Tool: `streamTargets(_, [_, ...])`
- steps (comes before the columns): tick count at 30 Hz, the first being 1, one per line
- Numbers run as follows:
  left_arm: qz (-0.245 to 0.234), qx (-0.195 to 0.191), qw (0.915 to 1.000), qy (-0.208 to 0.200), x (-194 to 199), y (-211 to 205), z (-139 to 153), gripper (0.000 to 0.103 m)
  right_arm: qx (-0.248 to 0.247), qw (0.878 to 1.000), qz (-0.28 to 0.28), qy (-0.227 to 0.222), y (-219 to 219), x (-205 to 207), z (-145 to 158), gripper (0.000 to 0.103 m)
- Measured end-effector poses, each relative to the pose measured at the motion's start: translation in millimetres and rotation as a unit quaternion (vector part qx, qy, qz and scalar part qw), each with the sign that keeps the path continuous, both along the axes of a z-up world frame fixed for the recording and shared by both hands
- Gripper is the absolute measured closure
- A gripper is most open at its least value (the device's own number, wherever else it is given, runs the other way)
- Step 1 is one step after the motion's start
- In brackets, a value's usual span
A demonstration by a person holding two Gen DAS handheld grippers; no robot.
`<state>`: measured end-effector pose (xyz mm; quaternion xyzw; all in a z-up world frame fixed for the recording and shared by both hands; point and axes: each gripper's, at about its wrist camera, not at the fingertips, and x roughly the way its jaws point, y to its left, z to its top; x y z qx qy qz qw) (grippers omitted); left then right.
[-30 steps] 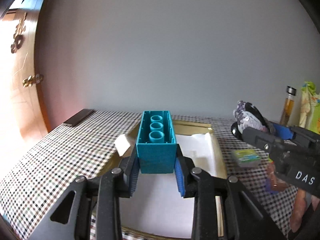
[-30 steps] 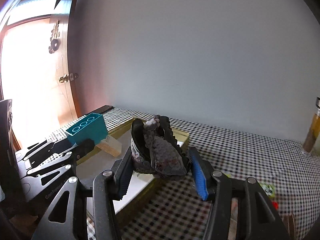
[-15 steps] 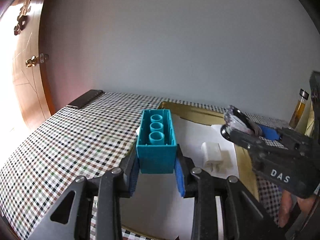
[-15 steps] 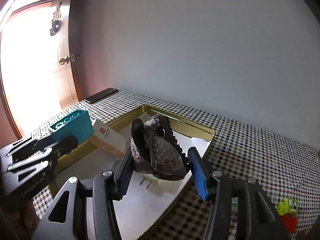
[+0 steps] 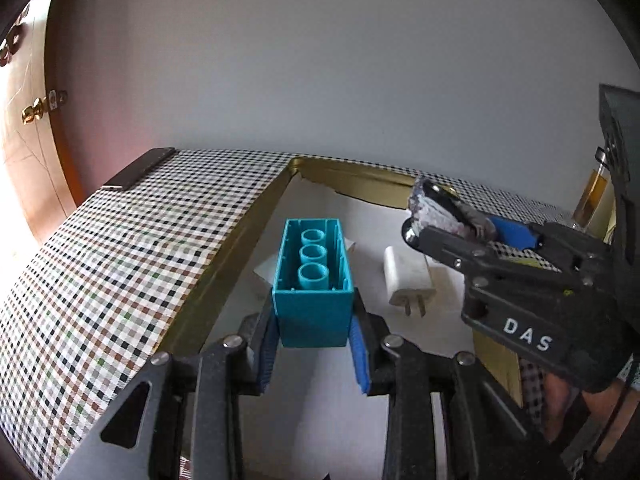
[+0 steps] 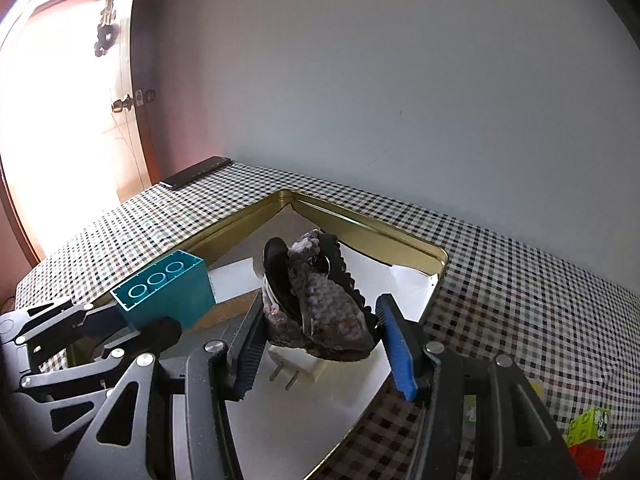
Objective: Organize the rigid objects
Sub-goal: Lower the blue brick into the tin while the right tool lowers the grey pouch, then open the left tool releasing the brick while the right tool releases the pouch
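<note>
Two grippers work over one shallow gold-coloured metal tray (image 6: 362, 222) that lies on a table under a small-checked cloth (image 5: 120, 264). The tray's floor is lined with white paper (image 6: 304, 412).

The left gripper (image 5: 314, 354) is clamped tight on one teal plastic building brick (image 5: 314, 280), held hollow side up so that three round tubes show inside it. The brick hangs over the tray's left half, just inside the left rim.

The right gripper (image 6: 322, 348) holds one small shoe with a black ridged sole and mottled grey-purple upper (image 6: 320, 300) between its pads, jaws at a middling width — the shoe is over the middle of the tray, clear of the paper.

Inside the tray itself I count one white two-pronged plug adapter (image 5: 408, 276) lying flat near the middle, prongs toward the near edge, and one pale card or slip (image 6: 232, 280) that lies partly under the brick in both views; what it is cannot be told.

Outside the tray: one dark flat phone-like slab (image 5: 138, 168) at the table's far left corner, one glass bottle of amber liquid (image 5: 596, 196) by the right edge, and near the right front — one lime-green toy brick (image 6: 590, 428) beside one red block (image 6: 586, 458).
</note>
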<state>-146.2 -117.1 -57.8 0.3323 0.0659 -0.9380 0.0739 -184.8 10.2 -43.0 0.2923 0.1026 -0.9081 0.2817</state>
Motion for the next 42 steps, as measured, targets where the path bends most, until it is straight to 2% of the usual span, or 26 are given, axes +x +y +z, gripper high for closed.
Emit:
streamTargets(8, [-0.023,-0.014,0.9996,-0.011,-1,19,-1,0.073,0.001,1.0,-0.009,-0.009,4,-7,-5,0.047])
streamTargets(14, [-0.015,-0.029,0.9992,-0.021,-13,22,-3,0.072,-0.012,1.0,-0.004,-0.008,7,-7,-4,0.045])
streamTargets(15, [-0.013,-0.03,0.9993,-0.019,-12,24,0,0.067,-0.015,1.0,-0.003,-0.003,7,-7,-4,0.045])
streamTargets(16, [-0.009,-0.031,0.9993,-0.018,-12,24,1,0.052,-0.017,1.0,-0.003,0.001,7,-7,-3,0.045])
streamTargets(17, [-0.004,-0.033,0.9993,-0.016,-14,20,2,0.042,-0.019,1.0,-0.005,0.003,8,-7,-2,0.041])
streamTargets(18, [0.004,-0.037,0.9992,-0.012,-13,19,3,0.024,-0.024,1.0,-0.006,0.003,10,-6,-1,0.035])
streamTargets(19, [0.01,-0.038,0.9992,-0.008,-12,18,4,0.011,-0.03,1.0,-0.005,0.003,13,-6,0,0.032])
streamTargets(21, [0.012,-0.037,0.9992,0.005,-5,18,8,0.0,-0.043,0.999,-0.008,-0.003,19,-5,1,0.026])
streamTargets(27, [0.014,-0.052,0.9983,0.023,16,31,14,0.001,-0.08,0.996,-0.033,-0.013,51,13,7,0.021])
streamTargets(33, [0.014,-0.044,0.9976,0.051,38,47,21,0.001,-0.12,0.989,-0.09,0.017,99,42,18,0.015])
streamTargets(37, [0.012,-0.044,0.9967,0.067,48,61,29,0.001,-0.132,0.983,-0.124,0.032,132,58,19,0.015])
streamTargets(42, [-0.016,-0.038,0.9964,0.074,51,86,29,0.001,-0.136,0.972,-0.186,0.051,176,73,11,0.014])
